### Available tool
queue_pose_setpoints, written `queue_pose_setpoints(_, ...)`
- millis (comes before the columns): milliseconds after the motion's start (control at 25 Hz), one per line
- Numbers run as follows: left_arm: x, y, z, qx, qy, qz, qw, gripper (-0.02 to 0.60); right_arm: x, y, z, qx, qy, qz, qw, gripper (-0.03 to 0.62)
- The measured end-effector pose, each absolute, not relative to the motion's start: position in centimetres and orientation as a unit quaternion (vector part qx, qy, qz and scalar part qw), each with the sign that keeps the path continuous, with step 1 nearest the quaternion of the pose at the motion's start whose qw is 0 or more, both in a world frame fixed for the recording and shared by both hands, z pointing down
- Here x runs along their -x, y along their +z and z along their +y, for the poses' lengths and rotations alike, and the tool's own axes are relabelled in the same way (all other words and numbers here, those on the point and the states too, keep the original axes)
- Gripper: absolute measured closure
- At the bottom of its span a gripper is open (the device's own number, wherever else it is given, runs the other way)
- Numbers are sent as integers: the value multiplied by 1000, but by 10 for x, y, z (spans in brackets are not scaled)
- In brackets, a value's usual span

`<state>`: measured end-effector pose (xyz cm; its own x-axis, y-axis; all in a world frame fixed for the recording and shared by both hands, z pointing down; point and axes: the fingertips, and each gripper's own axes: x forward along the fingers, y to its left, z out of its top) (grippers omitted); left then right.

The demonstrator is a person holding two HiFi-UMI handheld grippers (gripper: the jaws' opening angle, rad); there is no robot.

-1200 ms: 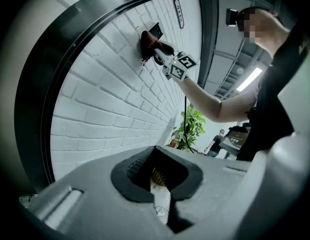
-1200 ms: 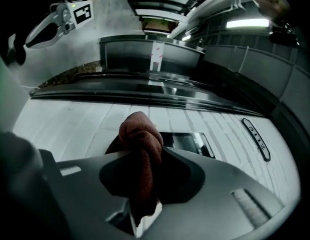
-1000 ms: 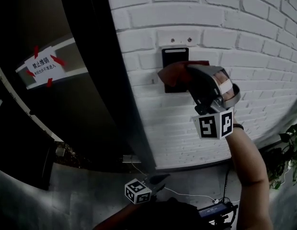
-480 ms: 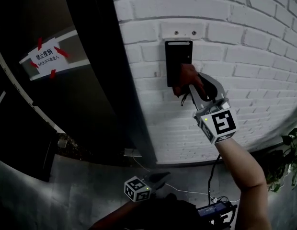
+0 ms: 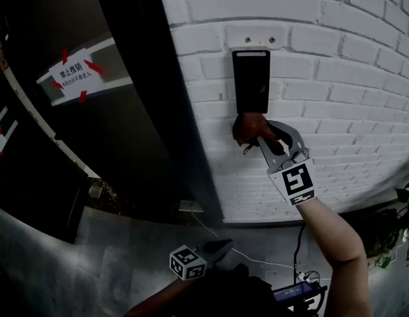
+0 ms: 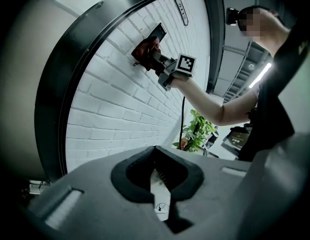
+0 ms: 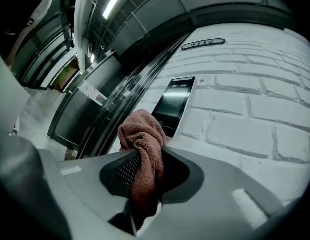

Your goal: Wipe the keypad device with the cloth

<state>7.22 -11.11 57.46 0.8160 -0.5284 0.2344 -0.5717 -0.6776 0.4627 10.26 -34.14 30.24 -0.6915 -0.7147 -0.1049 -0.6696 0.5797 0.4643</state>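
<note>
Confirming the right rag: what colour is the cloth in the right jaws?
The cloth is reddish-brown, clearest in the right gripper view.

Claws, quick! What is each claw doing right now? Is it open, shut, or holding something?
Left claw: shut, holding nothing.
Right claw: shut on the reddish-brown cloth, just below the keypad device.

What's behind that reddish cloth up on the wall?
Mostly white brick wall just below the keypad device. The right gripper holds the cloth there, hiding that spot.
</note>
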Motion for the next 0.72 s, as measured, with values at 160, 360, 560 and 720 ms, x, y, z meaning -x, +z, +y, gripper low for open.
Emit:
queue_pose_setpoints(160,-64,571,-105,-914,37,-309,260,577,-90,327,-323,-349,-210,-912,51,502)
queue_pose_setpoints(360,-51,569,-97,-918,28,-308,250,578,-94,379,-272,-259,-112,-958,44,502)
queue_pose_setpoints(560,-31,559,-84,-923,5,-304,236,578,-118,450,-217,-240,-45,-967,75,502)
queue_pose_setpoints(720,-14,554,-59,-928,-3,-294,231,577,-138,485,-163,-255,33,-965,52,502)
